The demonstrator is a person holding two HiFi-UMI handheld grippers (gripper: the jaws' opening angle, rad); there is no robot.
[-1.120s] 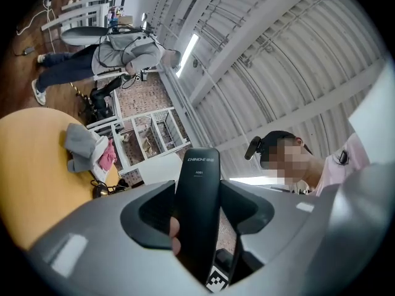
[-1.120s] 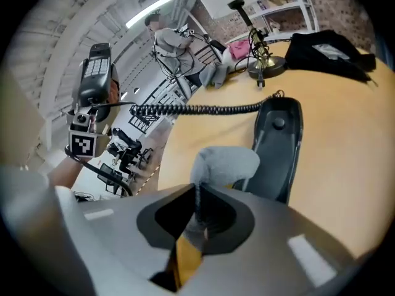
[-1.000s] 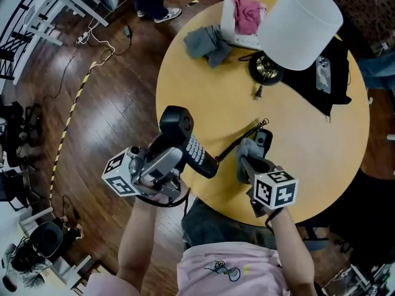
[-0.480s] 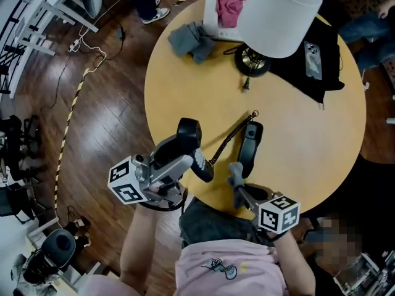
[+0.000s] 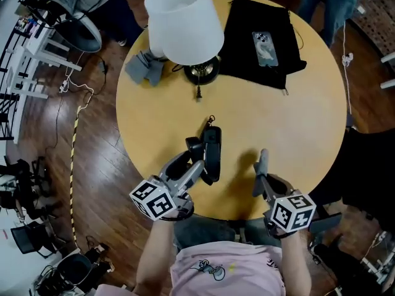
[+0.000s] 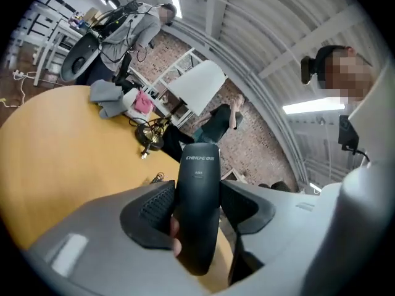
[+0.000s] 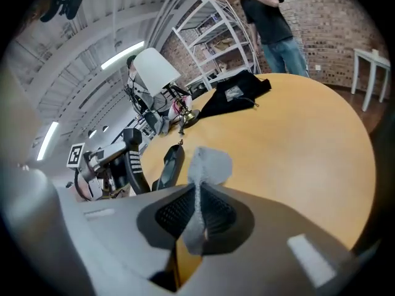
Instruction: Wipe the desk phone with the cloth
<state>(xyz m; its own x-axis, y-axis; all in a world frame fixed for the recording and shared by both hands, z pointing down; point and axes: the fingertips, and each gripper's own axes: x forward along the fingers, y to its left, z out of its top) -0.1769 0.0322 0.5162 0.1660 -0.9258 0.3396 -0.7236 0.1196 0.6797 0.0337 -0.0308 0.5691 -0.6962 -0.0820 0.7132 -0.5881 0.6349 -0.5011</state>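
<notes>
The black phone base [image 5: 213, 142] lies on the round yellow table [image 5: 296, 116], its coiled cord [image 5: 210, 121] at its far end. My left gripper [image 5: 194, 164] is shut on the black handset [image 5: 199, 156] and holds it just left of the base. In the left gripper view the handset [image 6: 199, 165] stands upright between the pads. To the right of the base, my right gripper [image 5: 260, 176] is shut on a small grey cloth [image 5: 263, 162] over bare tabletop. The cloth [image 7: 210, 165] sticks up from the jaws in the right gripper view, with the base [image 7: 168, 164] to its left.
A lamp with a white shade [image 5: 185, 20] stands at the table's far side. Beside it a black cloth [image 5: 247, 42] carries a mobile phone [image 5: 264, 47]. Folded grey cloths [image 5: 143, 66] lie at the far left edge. People stand beyond the table.
The left gripper brought the handset down from off the table's left edge to beside the base. The right gripper left the base with the cloth and moved right.
</notes>
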